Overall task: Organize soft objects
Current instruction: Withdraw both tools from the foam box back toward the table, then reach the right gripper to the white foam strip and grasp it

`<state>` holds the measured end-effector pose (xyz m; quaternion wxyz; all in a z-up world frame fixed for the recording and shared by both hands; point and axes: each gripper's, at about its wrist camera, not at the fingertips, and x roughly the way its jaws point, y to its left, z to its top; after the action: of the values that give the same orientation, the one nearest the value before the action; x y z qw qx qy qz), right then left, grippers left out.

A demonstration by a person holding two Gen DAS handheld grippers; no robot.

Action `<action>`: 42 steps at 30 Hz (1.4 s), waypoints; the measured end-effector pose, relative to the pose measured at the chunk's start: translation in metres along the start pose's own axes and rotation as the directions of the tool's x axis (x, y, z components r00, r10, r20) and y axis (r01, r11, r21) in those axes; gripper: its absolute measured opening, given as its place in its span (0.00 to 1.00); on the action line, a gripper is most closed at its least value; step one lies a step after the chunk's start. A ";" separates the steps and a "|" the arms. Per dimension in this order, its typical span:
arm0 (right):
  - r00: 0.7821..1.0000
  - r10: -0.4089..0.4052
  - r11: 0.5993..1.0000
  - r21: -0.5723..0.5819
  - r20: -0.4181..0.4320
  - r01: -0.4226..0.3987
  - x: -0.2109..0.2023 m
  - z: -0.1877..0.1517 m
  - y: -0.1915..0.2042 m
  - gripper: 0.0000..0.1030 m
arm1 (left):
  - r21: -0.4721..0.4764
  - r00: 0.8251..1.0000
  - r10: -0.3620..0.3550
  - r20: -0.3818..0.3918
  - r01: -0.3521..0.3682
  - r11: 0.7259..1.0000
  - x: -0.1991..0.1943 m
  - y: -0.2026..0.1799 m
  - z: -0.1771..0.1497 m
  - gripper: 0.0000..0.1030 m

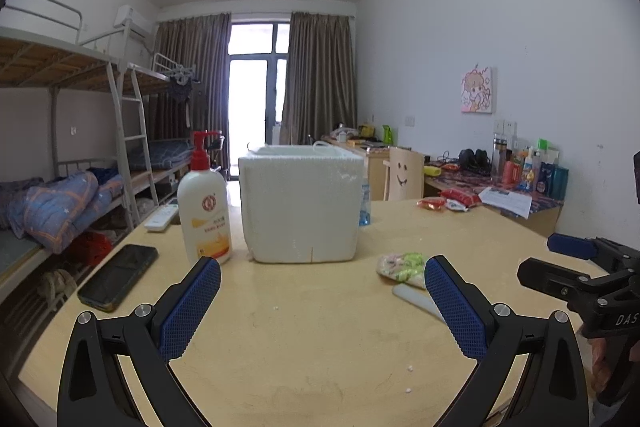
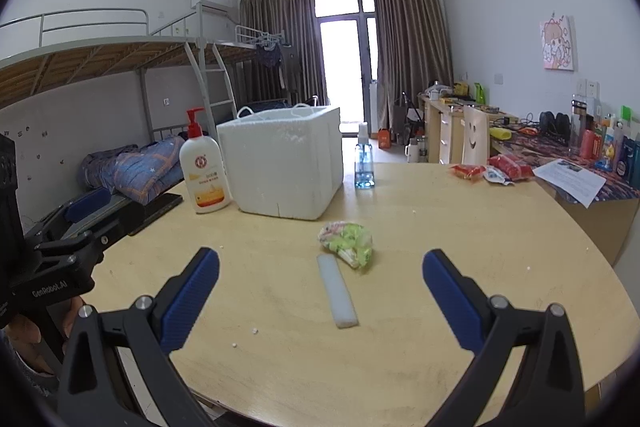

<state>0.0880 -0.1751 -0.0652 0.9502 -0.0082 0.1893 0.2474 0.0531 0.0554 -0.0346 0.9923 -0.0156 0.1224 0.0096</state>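
Note:
A crumpled green and pink soft bundle (image 2: 346,242) lies on the wooden table (image 2: 440,227), with a white foam strip (image 2: 337,290) just in front of it. A white foam box (image 2: 282,162) stands open behind them. My right gripper (image 2: 320,269) is open and empty, hovering above the table in front of the strip. My left gripper (image 1: 322,281) is open and empty; the bundle (image 1: 402,265) lies just behind its right finger and the strip (image 1: 416,299) is partly hidden by it. The box (image 1: 301,203) stands straight ahead.
A lotion pump bottle (image 1: 204,203) stands left of the box, with a black phone (image 1: 119,277) and a white remote (image 1: 161,218) near the left edge. A blue spray bottle (image 2: 364,163) stands right of the box. Red snack packs (image 2: 492,171) lie at the far right.

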 end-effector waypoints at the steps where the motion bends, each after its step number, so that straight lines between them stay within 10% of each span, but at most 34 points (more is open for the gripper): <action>1: 1.000 0.000 1.000 0.000 -0.002 0.000 0.001 -0.002 0.000 1.00 | -0.003 1.000 -0.001 -0.009 0.001 1.000 0.002 0.000 -0.002 0.99; 25: 0.989 0.034 0.999 -0.030 -0.142 -0.038 0.046 -0.034 -0.010 0.98 | -0.013 0.990 -0.080 -0.118 0.079 0.997 0.038 -0.007 -0.027 0.99; 42: 0.952 -0.002 0.999 -0.048 -0.307 -0.013 0.086 -0.040 -0.018 0.56 | -0.011 0.982 -0.100 -0.161 0.100 0.995 0.059 -0.011 -0.026 0.99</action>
<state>0.1518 -0.1548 -0.1356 0.9080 -0.0696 0.3285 0.2505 0.1046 0.0450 -0.0738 0.9783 -0.0239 0.2014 -0.0413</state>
